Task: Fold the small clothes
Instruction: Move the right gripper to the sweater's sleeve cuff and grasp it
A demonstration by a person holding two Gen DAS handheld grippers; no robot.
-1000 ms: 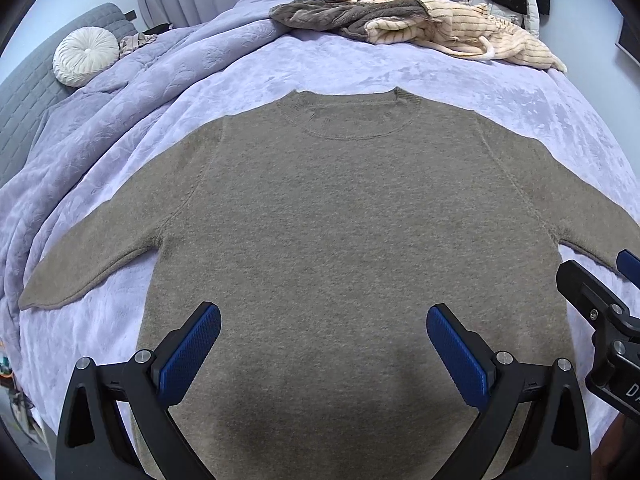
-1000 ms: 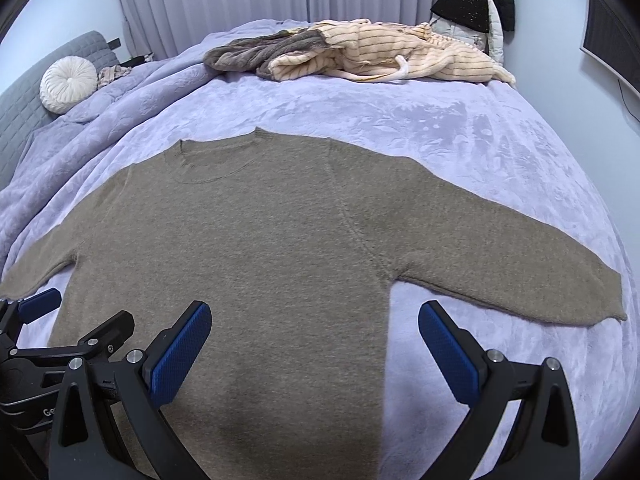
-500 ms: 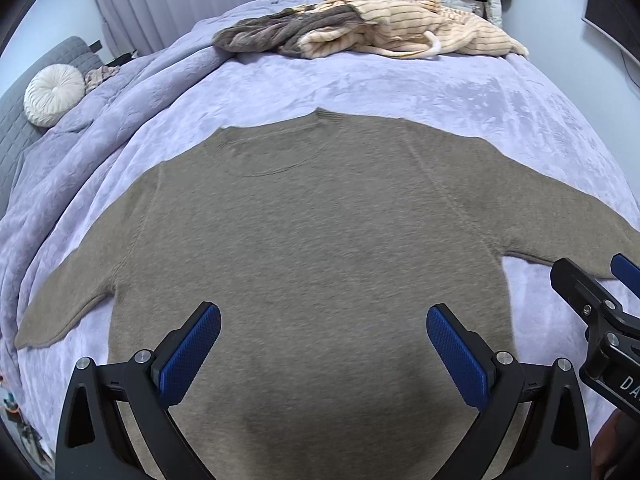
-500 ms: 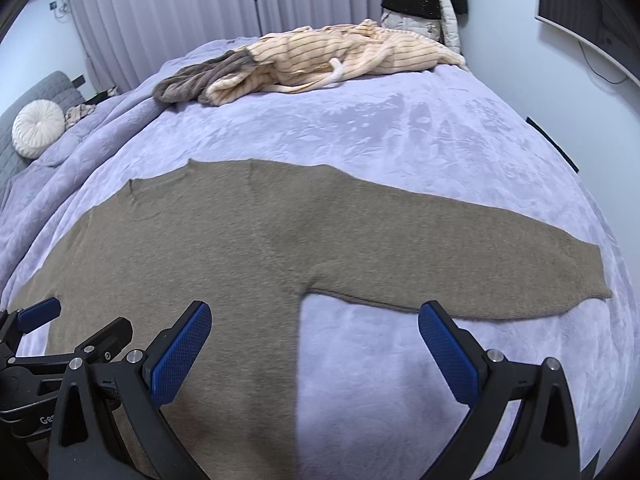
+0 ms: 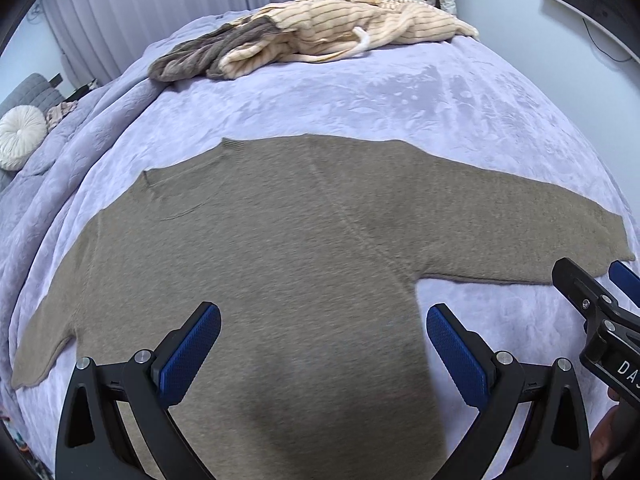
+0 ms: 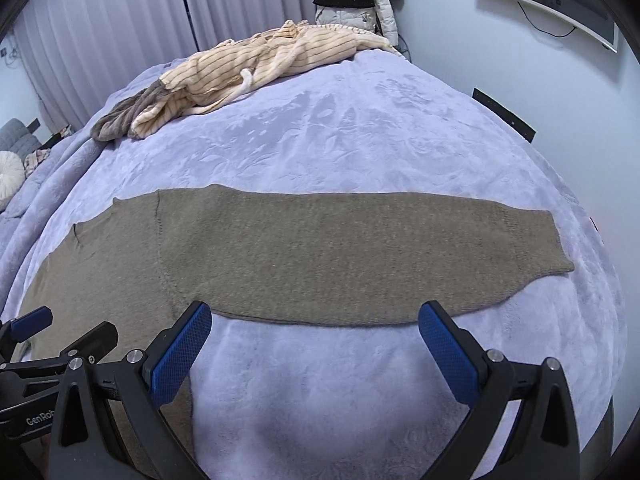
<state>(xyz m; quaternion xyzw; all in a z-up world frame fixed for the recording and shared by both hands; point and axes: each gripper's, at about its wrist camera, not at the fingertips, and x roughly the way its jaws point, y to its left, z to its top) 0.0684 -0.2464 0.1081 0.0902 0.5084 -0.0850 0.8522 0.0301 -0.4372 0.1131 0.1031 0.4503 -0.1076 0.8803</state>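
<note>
From the left wrist, the left tongs [image 5: 323,338] gape wide and empty over the body of the flat olive-brown knitted sweater [image 5: 280,240], spread on the lilac plush bed [image 5: 360,96]; its right sleeve runs off rightward.

From the right wrist, the right tongs [image 6: 315,336] also stand wide and empty, just short of that sleeve [image 6: 360,248], which lies crosswise. The right hand looks nearer for folding it in.

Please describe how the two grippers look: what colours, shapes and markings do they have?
Both the left gripper and the right gripper have black frames with triangular cut-outs and silver bolts. Each finger ends in a blue, finely textured rectangular pad. White lettering shows on their sides, cut off at the picture edges. No cables or sleeves are visible.
</note>
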